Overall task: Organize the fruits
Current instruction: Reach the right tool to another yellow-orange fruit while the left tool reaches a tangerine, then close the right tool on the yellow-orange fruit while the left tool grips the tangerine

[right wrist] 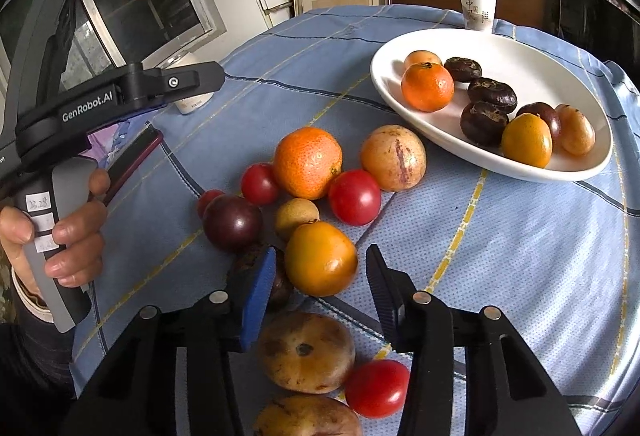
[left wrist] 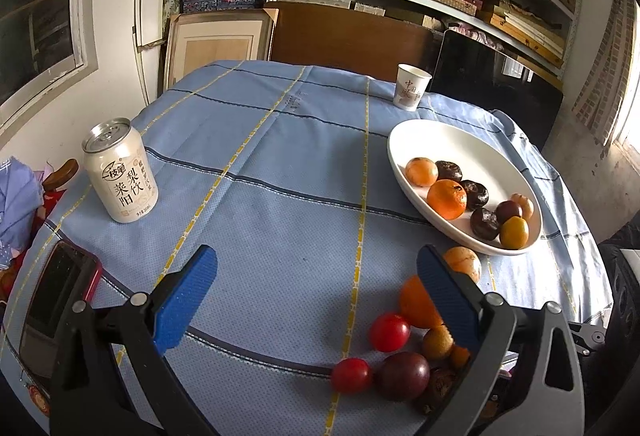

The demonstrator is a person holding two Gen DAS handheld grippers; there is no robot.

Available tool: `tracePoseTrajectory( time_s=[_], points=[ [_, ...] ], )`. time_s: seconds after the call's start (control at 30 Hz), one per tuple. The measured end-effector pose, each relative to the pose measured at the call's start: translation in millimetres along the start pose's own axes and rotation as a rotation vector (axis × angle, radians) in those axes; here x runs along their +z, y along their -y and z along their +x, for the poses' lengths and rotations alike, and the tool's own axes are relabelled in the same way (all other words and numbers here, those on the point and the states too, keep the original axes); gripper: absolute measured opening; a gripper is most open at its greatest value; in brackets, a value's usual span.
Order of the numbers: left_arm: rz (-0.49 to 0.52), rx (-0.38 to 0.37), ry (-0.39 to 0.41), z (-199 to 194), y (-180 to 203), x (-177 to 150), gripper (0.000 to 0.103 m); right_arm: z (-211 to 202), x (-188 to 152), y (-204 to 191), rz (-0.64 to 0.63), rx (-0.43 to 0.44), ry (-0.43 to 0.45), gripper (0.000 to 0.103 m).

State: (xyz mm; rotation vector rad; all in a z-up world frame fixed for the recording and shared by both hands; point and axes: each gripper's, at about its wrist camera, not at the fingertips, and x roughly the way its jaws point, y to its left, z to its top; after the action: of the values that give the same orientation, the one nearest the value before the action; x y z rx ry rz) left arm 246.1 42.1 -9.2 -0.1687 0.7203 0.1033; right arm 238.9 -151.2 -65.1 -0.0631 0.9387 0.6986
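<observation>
A white oval plate (right wrist: 568, 75) (left wrist: 416, 139) holds several fruits: a mandarin (right wrist: 427, 87), dark water chestnuts (right wrist: 492, 95) and small yellow fruits. Loose fruits lie on the blue cloth in front of it: an orange (right wrist: 308, 161), red tomatoes (right wrist: 354, 197), a dark plum (right wrist: 232, 222), a pale round fruit (right wrist: 393, 157). My right gripper (right wrist: 322, 276) is open, its jaws on either side of a yellow-orange fruit (right wrist: 320, 263), not closed on it. My left gripper (left wrist: 316, 276) is open and empty above the cloth, left of the loose fruits (left wrist: 389, 332).
A drink can (left wrist: 120, 171) stands at the left, a phone (left wrist: 56, 292) near the left edge, a paper cup (left wrist: 412, 87) at the back. Brown fruits (right wrist: 306, 352) and a tomato (right wrist: 378, 388) lie under the right gripper. Shelves of boxes stand behind the table.
</observation>
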Motion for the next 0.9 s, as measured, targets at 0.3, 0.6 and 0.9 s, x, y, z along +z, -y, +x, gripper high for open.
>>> tracePoseTrajectory(
  time_s=[0.3,0.6,0.9],
  points=[
    [0.017,-0.027,-0.032,5,5,-3,0.098,-8,3,4,0.028,-0.004,0.027,0.038],
    [0.132,-0.118,-0.106,23,37,-18,0.098,-43,8,39,0.194,-0.002,0.145,0.038],
    [0.223,-0.104,-0.082,31,62,-22,0.071,-50,4,36,0.193,-0.037,0.169,0.038]
  ],
)
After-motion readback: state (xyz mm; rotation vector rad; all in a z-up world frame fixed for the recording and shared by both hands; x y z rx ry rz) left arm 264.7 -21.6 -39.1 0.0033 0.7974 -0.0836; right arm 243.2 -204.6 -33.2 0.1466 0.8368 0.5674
